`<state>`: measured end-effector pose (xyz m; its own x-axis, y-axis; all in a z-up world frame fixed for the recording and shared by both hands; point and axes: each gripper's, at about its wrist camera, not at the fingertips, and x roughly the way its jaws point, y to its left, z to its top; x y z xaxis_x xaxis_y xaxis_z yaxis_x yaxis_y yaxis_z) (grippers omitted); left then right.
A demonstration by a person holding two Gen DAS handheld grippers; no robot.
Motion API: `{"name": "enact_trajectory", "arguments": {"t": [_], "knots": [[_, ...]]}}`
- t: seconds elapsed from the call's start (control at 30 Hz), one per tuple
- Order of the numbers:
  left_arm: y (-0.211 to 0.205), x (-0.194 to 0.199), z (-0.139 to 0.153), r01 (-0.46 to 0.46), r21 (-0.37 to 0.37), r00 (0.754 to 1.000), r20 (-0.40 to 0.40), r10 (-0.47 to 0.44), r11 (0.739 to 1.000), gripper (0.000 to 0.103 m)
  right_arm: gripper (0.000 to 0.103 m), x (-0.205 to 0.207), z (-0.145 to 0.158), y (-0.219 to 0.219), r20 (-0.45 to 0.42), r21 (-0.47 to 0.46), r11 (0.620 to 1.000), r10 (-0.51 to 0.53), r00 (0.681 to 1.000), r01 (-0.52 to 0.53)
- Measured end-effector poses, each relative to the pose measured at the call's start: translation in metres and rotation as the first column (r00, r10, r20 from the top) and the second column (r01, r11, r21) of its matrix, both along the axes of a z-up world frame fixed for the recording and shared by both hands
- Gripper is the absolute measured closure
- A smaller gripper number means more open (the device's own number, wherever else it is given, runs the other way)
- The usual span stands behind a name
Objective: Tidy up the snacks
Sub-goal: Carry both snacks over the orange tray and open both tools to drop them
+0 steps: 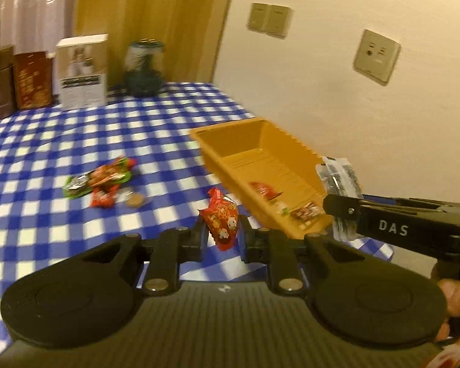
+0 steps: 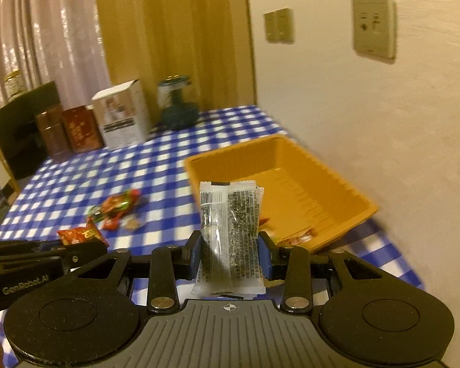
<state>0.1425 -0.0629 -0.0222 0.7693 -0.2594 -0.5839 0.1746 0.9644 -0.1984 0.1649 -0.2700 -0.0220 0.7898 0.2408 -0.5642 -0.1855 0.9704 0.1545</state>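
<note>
Counter (image 1: 61, 141) in blue check, orange tray (image 2: 337, 181) ahead-right of both hand-held grippers, loose snack pile (image 1: 102, 181) ahead-left. Right hand-held gripper (image 2: 231, 253) pinching clear black-print packet (image 2: 230, 227). Left hand-held gripper (image 1: 222, 237) clamped on red snack packet (image 1: 222, 220).

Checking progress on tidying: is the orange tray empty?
No, the tray already holds a few snack packets at its near end.

Print on clear silver-black snack sachet (image 2: 230, 239) too blurred to read; its lower end hidden behind gripper body. Small wrappers in orange plastic tray (image 2: 337, 184) unidentifiable.
</note>
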Motion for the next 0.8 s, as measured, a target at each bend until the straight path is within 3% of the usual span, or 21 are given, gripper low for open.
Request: {"name": "enact_trajectory", "arguments": {"t": [0.47, 0.8], "knots": [[-0.082, 0.064, -0.01, 0.138, 0.021, 0.99, -0.009, -0.138, 0.99, 0.086, 0.065, 0.05, -0.009, -0.066, -0.013, -0.014, 0.997, -0.076, 0.997, 0.076], [-0.102, 0.09, -0.029, 0.182, 0.063, 0.983, -0.026, -0.181, 0.981, 0.083, 0.065, 0.064, -0.022, -0.079, -0.036, -0.004, 0.995, -0.096, 0.995, 0.096]]}}
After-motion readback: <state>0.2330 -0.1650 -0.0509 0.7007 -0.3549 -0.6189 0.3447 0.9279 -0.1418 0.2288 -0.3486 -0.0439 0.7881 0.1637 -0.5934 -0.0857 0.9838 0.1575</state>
